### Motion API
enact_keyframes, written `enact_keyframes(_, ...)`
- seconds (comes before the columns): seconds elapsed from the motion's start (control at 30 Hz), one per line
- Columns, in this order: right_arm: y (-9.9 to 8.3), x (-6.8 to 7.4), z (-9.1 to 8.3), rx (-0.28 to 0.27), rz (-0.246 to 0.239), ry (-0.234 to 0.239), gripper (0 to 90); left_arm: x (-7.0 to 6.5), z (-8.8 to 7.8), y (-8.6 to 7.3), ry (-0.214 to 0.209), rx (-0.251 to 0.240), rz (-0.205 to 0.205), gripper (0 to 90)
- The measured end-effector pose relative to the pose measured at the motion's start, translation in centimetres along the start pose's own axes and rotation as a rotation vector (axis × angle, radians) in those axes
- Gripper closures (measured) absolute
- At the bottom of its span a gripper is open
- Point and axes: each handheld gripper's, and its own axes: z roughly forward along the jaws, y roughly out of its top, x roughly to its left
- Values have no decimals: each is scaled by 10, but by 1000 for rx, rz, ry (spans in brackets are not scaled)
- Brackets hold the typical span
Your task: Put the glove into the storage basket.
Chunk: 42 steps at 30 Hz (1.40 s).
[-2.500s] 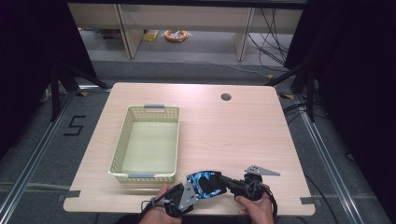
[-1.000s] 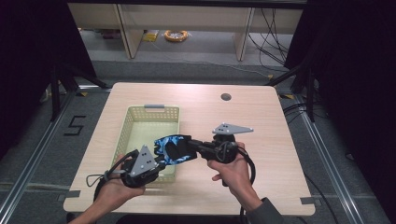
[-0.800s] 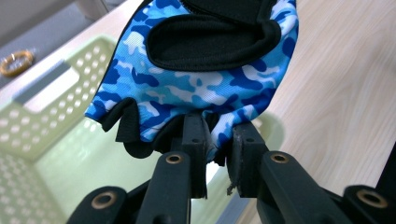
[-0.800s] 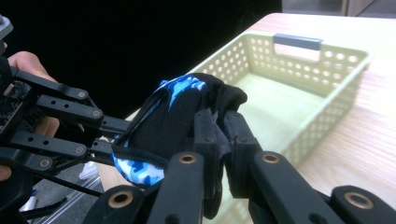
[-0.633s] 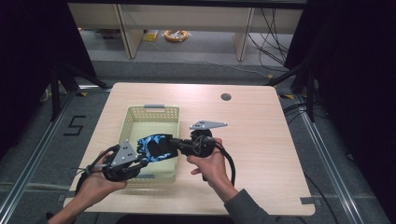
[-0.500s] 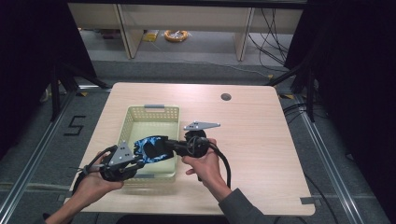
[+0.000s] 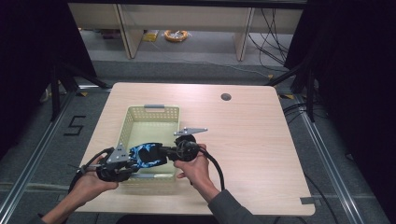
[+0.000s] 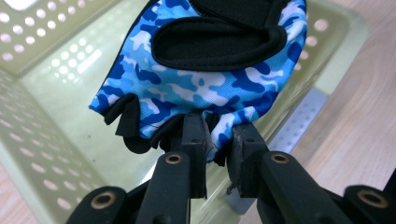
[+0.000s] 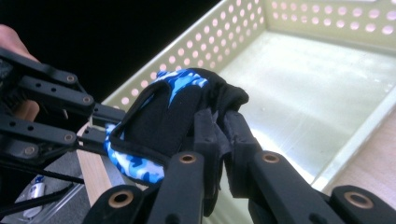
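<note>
Since a second ago we have carried the glove (image 7: 147, 155) from over the bare tabletop toward ten o'clock and lower, so it now hangs over the near end of the basket (image 7: 125, 125). Our left gripper (image 8: 215, 140) pinches its finger end, our right gripper (image 9: 218, 128) its black cuff, both clamped tight on cloth. Stretched between them, the glove runs roughly nine to three o'clock, with the basket floor straight below: letting go should drop it in.

free: table (image 7: 261, 154) right of basket | obstacle: basket (image 7: 173, 120) walls
</note>
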Motion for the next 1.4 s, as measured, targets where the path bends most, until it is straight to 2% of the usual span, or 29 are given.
enact_keyframes(0.07, -1, 0, 3, 9, -6, -17, 858, 1, 1, -2, -3, 9, -8, 779)
enact_keyframes(0.13, -2, -1, 6, 7, -3, -4, 858, 1, 1, -4, -10, 18, -29, 779)
enact_keyframes(0.17, -3, -1, 7, 16, -6, -11, 858, 3, 2, -5, -2, 13, -19, 779)
enact_keyframes(0.23, -5, -1, 10, 20, 4, -10, 858, 3, 2, -6, -8, 19, -35, 779)
enact_keyframes(0.27, -5, 0, 10, 24, 7, -22, 858, 5, 2, -6, -6, 22, -12, 779)
enact_keyframes(0.3, -6, -2, 12, 20, 0, -3, 858, 5, 3, -6, -2, 21, -21, 778)
enact_keyframes(0.33, -6, -1, 11, 26, 8, -24, 858, 5, 3, -6, -8, 24, -27, 778)
enact_keyframes(0.37, -6, -1, 11, 26, 8, -24, 858, 6, 3, -5, -11, 29, -14, 778)
enact_keyframes(0.53, -7, -2, 13, 29, 9, -28, 859, 6, 6, -5, -12, 47, -28, 777)
enact_keyframes(0.57, -7, -3, 15, 28, 21, -5, 859, 7, 7, -4, -21, 58, -29, 778)
enact_keyframes(0.6, -7, -3, 15, 35, 19, -35, 859, 8, 9, -3, -19, 67, -28, 777)
enact_keyframes(0.63, -7, -5, 17, 33, 14, -18, 859, 8, 9, -2, -20, 76, -20, 777)
enact_keyframes(0.67, -7, -4, 17, 40, 20, -34, 859, 10, 10, -2, -27, 84, -1, 777)
enact_keyframes(0.77, -8, -5, 19, 42, 17, -32, 859, 11, 12, -1, -46, 107, -4, 775)
enact_keyframes(0.8, -8, -6, 19, 50, 11, -46, 859, 12, 14, 0, -42, 111, -22, 774)
enact_keyframes(0.93, -9, -7, 24, 64, 9, -55, 858, 13, 16, 2, -49, 139, 10, 773)
enact_keyframes(0.97, -9, -6, 24, 72, 15, -72, 859, 13, 16, 1, -61, 153, 4, 772)
enact_keyframes(1.0, -9, -7, 25, 75, 16, -69, 858, 13, 17, 0, -56, 143, -17, 771)
enact_keyframes(1.03, -10, -7, 26, 79, 22, -66, 858, 15, 16, 1, -61, 161, 16, 770)
enact_keyframes(1.07, -10, -7, 27, 74, 21, -57, 858, 15, 17, 0, -68, 164, -15, 770)
enact_keyframes(1.1, -10, -6, 27, 81, 18, -78, 857, 16, 17, 1, -77, 171, -15, 768)
enact_keyframes(1.13, -11, -6, 27, 83, 19, -78, 857, 17, 16, 1, -73, 171, 10, 766)
enact_keyframes(1.2, -11, -7, 27, 85, 6, -81, 857, 17, 17, 1, -83, 185, -3, 762)
enact_keyframes(1.27, -11, -7, 28, 91, 8, -88, 856, 15, 19, 0, -61, 163, -17, 750)
enact_keyframes(1.37, -12, -7, 29, 92, 9, -82, 854, 18, 18, 1, -69, 180, -4, 722)
enact_keyframes(1.4, -12, -6, 29, 95, 6, -95, 853, 19, 18, 1, -72, 178, -10, 695)
